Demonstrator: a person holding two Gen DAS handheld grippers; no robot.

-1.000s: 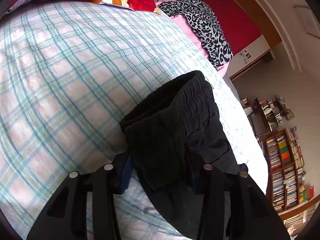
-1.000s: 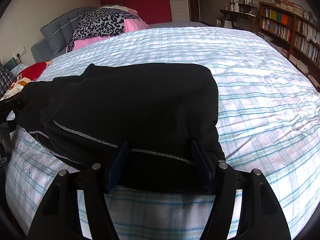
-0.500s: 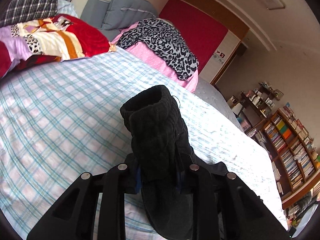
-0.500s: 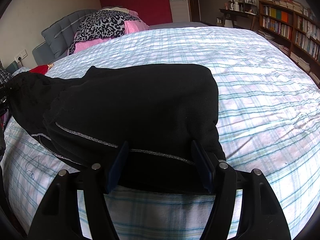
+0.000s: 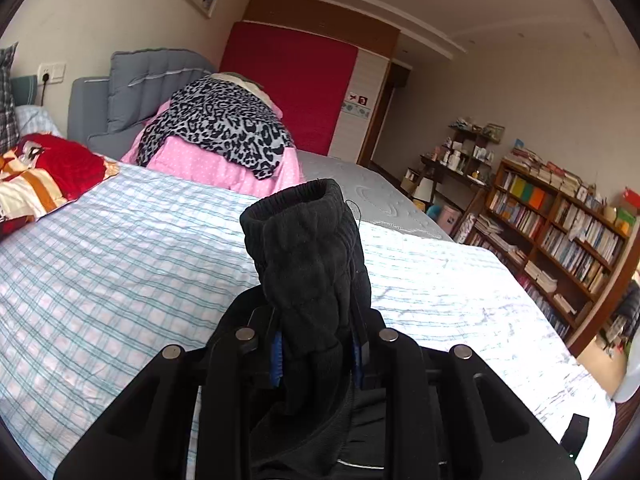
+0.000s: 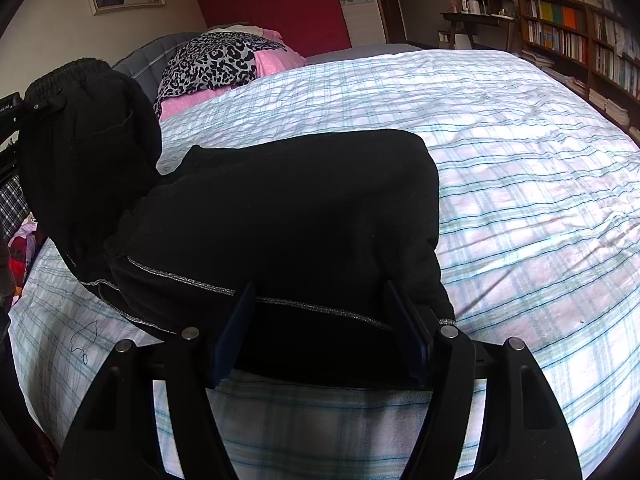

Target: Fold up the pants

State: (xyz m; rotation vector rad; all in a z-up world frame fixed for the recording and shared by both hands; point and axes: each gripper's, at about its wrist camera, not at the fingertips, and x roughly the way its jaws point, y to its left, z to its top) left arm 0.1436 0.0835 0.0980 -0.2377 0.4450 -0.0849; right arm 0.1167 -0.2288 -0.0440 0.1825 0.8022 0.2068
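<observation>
Black pants (image 6: 288, 208) lie folded on a blue-and-white checked bed sheet (image 6: 520, 168). My left gripper (image 5: 318, 346) is shut on the elastic waistband end of the pants (image 5: 308, 248) and holds it up above the bed. In the right wrist view that lifted waistband (image 6: 84, 120) rises at the far left. My right gripper (image 6: 320, 336) is open, its fingers astride the near edge of the folded pants with the silver stripe (image 6: 192, 280), resting low over the sheet.
A pink quilt with a leopard-print cloth (image 5: 216, 128) lies by the grey headboard (image 5: 132, 92). Red patterned bedding (image 5: 44, 176) lies at the left. Bookshelves (image 5: 560, 232) stand beyond the bed's right side.
My left gripper closed on the waistband and lifted it up, tilting from looking down at the sheet to looking across the room. The right gripper stayed in place and open.
</observation>
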